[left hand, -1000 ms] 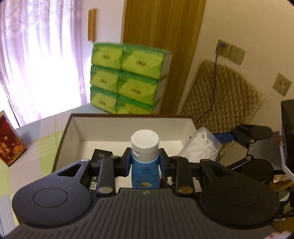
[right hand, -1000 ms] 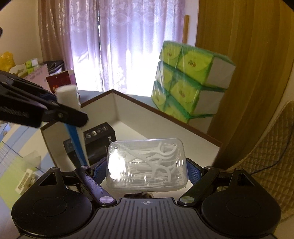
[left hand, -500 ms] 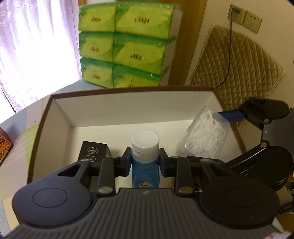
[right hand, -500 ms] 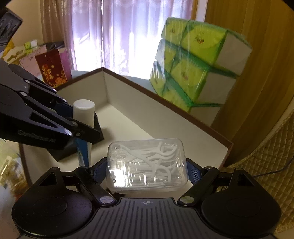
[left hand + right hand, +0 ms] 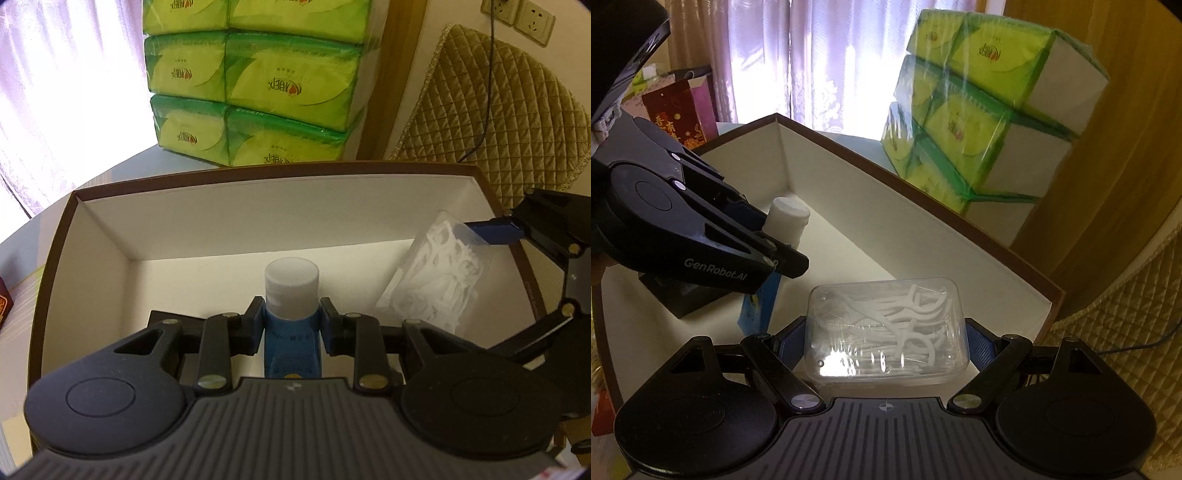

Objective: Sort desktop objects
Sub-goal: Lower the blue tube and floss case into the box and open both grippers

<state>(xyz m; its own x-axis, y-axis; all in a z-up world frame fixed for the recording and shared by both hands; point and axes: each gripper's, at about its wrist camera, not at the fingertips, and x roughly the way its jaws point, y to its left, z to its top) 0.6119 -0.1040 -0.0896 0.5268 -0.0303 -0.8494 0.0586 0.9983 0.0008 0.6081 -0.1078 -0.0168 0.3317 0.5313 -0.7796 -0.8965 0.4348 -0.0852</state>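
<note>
Left gripper [image 5: 291,325] fingers clamp the blue bottle [image 5: 291,332] below its white cap, over the box [image 5: 258,214]. Right gripper [image 5: 886,339] fingers hold the floss-pick case [image 5: 886,328] between them, spread wide.

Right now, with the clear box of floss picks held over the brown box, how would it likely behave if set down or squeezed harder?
The floss pick box looks like thin clear plastic, so it would probably flex or crack under a harder squeeze from the right gripper. Its broad flat shape suggests it would lie stable, not roll. It seems light, so a nudge could slide it.
</note>
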